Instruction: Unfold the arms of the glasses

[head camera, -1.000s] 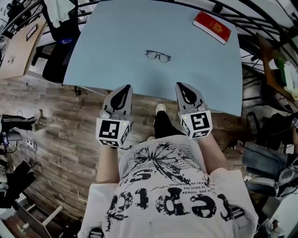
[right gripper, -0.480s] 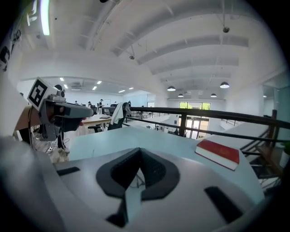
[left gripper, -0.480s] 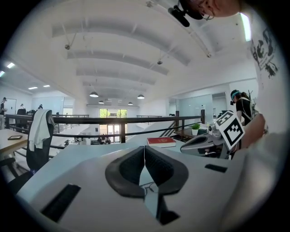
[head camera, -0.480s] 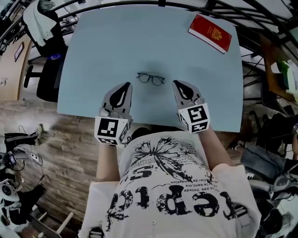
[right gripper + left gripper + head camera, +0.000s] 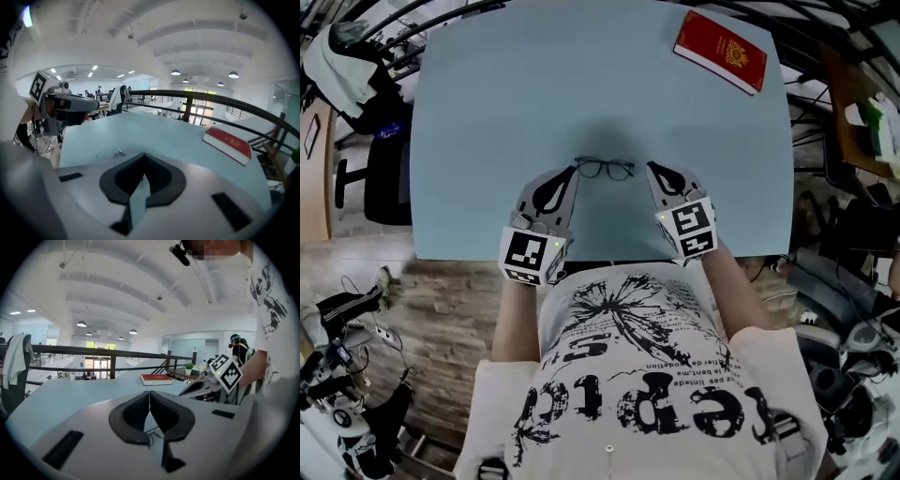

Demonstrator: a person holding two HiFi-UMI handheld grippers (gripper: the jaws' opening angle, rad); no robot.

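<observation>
The glasses (image 5: 604,169) are seen lying on the pale blue surface (image 5: 487,112), near its middle. The left claw (image 5: 571,172) is held just beside them at 9 o'clock and the right claw (image 5: 653,170) near them at 3 o'clock — both with jaws pressed together, nothing gripped. A red book (image 5: 720,51) is set well apart at 1 o'clock.

Since a second ago: left gripper (image 5: 572,171) and right gripper (image 5: 652,169) have advanced from the near edge of the bench (image 5: 487,112) to well over it; their tips, earlier well short of the glasses (image 5: 604,169), now flank them, left tip just beside the left end, right tip near the right end; contact cannot be told.
</observation>
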